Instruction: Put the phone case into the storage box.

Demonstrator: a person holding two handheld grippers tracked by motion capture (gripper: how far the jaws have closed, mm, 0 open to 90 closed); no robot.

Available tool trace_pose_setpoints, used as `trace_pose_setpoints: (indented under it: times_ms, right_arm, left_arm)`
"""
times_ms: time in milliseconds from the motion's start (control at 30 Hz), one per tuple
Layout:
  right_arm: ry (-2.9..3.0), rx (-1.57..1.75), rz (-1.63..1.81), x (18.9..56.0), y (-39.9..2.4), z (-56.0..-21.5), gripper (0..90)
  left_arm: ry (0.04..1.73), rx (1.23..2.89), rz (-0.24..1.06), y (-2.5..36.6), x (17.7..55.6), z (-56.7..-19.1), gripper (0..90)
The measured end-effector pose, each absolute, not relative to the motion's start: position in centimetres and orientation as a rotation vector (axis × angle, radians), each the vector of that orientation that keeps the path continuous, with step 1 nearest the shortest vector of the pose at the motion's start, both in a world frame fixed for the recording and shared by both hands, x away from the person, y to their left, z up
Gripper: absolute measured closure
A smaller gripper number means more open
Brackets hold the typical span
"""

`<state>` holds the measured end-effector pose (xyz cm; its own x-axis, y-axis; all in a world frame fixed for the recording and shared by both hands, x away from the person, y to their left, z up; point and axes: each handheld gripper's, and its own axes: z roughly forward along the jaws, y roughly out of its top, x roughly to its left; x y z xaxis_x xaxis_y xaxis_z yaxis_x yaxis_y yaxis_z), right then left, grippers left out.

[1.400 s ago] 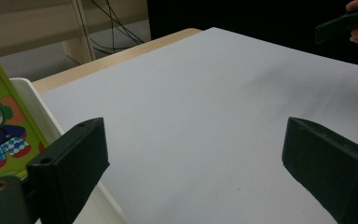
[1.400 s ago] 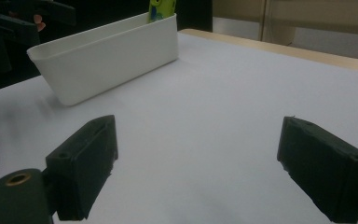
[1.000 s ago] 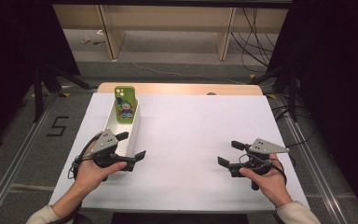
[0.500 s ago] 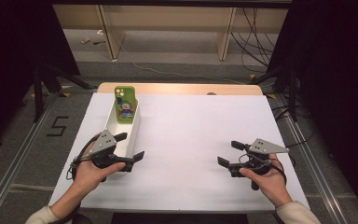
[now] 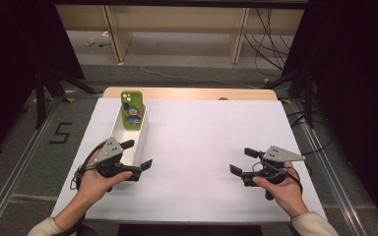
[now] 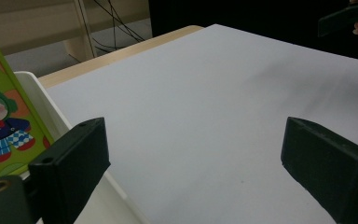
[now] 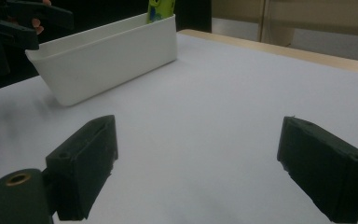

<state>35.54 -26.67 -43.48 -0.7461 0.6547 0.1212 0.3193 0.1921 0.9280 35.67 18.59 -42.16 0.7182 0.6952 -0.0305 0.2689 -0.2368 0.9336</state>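
Place: lab recording bay
Evidence: white-covered table point(image 5: 202, 147), floor marking "5" point(image 5: 61, 132), loose cables point(image 5: 270, 29), dark curtains point(image 5: 354, 73), aluminium rails point(image 5: 10, 182)

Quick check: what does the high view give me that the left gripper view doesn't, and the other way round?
High view: the whole white bin, both hands, the right gripper open over bare table, and the floor beyond. Left gripper view: the clown print on the green phone case close up, and the left gripper open, nothing between. Both: the case standing in the bin on the white table.
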Motion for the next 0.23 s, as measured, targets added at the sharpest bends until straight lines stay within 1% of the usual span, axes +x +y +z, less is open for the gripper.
trace_pose_setpoints:
  times_ms: [233]
  right_arm:
    - [2.173, 0.921, 1.575, 35.54, -26.59, -43.55, 13.3]
  left_arm:
    - [0.755, 1.82, 0.479, 18.54, 35.69, -42.2, 7.2]
